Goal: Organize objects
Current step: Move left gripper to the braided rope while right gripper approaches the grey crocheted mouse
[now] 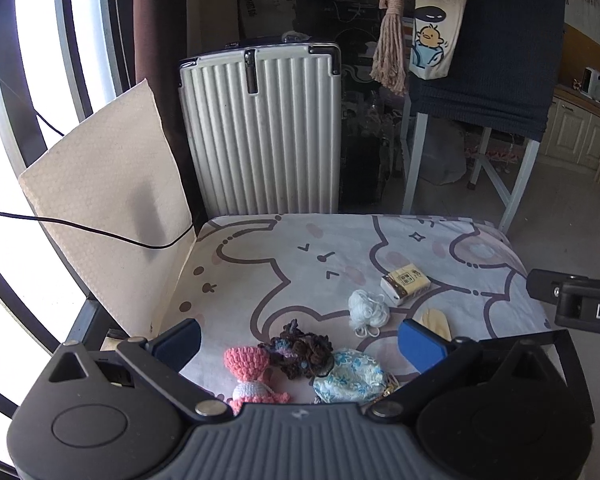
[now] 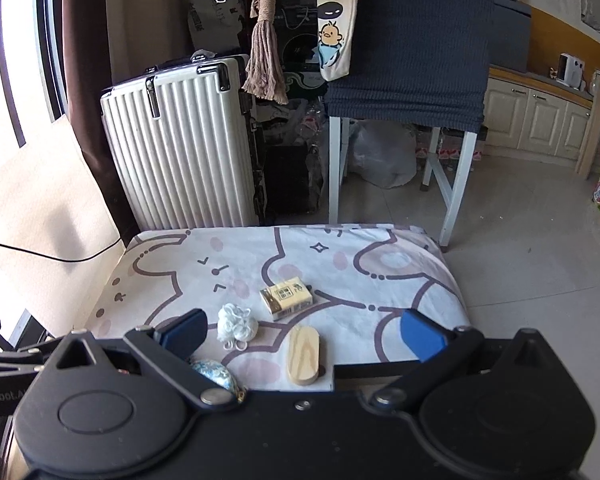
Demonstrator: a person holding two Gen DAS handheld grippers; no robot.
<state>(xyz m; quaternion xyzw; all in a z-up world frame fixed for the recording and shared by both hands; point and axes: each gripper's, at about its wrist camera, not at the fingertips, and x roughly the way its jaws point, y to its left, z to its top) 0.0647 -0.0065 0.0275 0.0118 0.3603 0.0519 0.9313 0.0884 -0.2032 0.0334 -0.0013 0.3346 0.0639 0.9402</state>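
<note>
Small objects lie on a cartoon-print cloth (image 1: 340, 248) over a low table. In the left wrist view: a pink crochet doll (image 1: 250, 376), a dark yarn scrunchie (image 1: 298, 352), a blue floral pouch (image 1: 350, 376), a white yarn ball (image 1: 367, 308), a yellow tissue pack (image 1: 405, 283) and a wooden piece (image 1: 436, 322). My left gripper (image 1: 298, 346) is open above the doll, scrunchie and pouch. In the right wrist view my right gripper (image 2: 302, 334) is open above the wooden piece (image 2: 303, 355), with the yarn ball (image 2: 237, 323), tissue pack (image 2: 286, 298) and pouch (image 2: 216, 374) nearby.
A white ribbed suitcase (image 1: 260, 132) stands behind the table. A beige board (image 1: 108, 200) leans at the left with a black cable (image 1: 80, 224) across it. A chair draped in dark cloth (image 1: 488, 60) stands at the back right, on a tiled floor (image 2: 532, 248).
</note>
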